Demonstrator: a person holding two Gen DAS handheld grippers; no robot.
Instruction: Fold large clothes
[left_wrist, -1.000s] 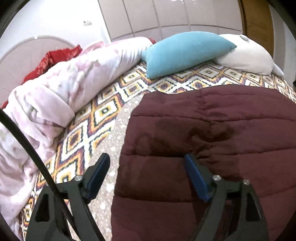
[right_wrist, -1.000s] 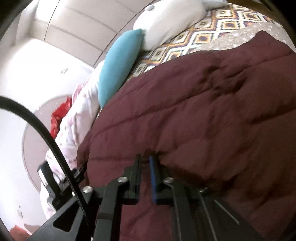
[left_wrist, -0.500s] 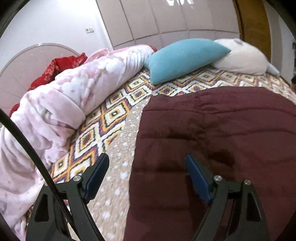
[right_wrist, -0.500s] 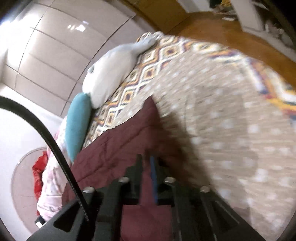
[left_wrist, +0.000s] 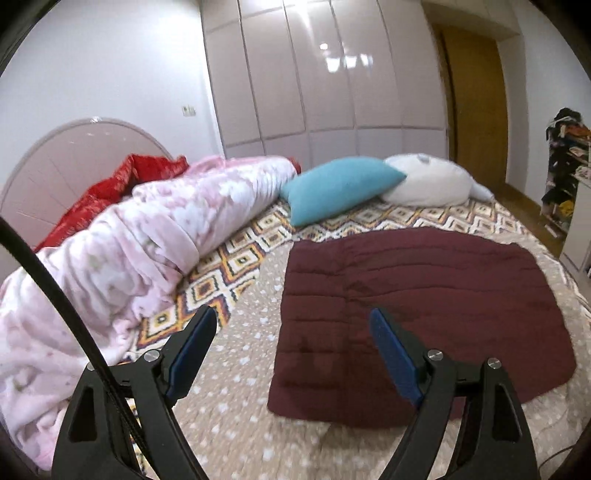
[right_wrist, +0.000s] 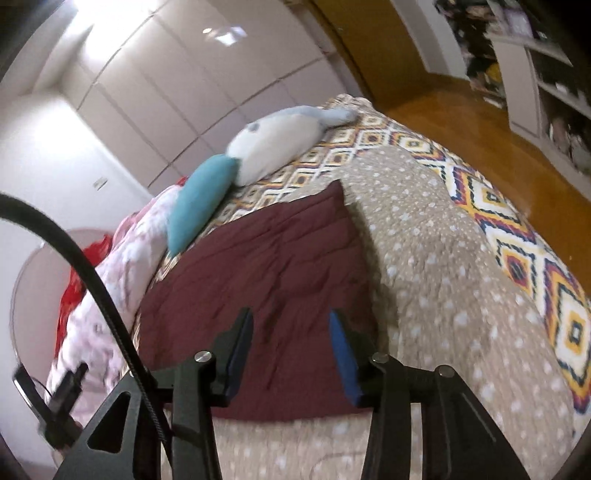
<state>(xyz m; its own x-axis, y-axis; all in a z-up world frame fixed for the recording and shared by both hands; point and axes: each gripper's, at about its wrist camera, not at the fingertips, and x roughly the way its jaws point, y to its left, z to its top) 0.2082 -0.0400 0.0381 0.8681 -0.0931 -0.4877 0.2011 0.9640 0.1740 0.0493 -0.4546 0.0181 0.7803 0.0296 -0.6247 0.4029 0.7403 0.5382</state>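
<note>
— Dark maroon quilted garment (left_wrist: 417, 314), folded into a rough rectangle?
— Yes; lying flat on the beige dotted bedspread (left_wrist: 240, 369), stitched in horizontal bands, slightly rumpled, edges uneven.

Left gripper (left_wrist: 291, 332): jaws stand wide apart, blue pads facing each other, nothing between them and no contact with any surface. It hangs in the air, angled somewhat downward. A black cable crosses its left side.

Right gripper (right_wrist: 291, 332): jaws parted to a moderate gap, having just been opening; nothing sits between the pads. It is likewise clear of any surface, tipped downward more steeply, with a black cable arcing past its left finger.
</note>
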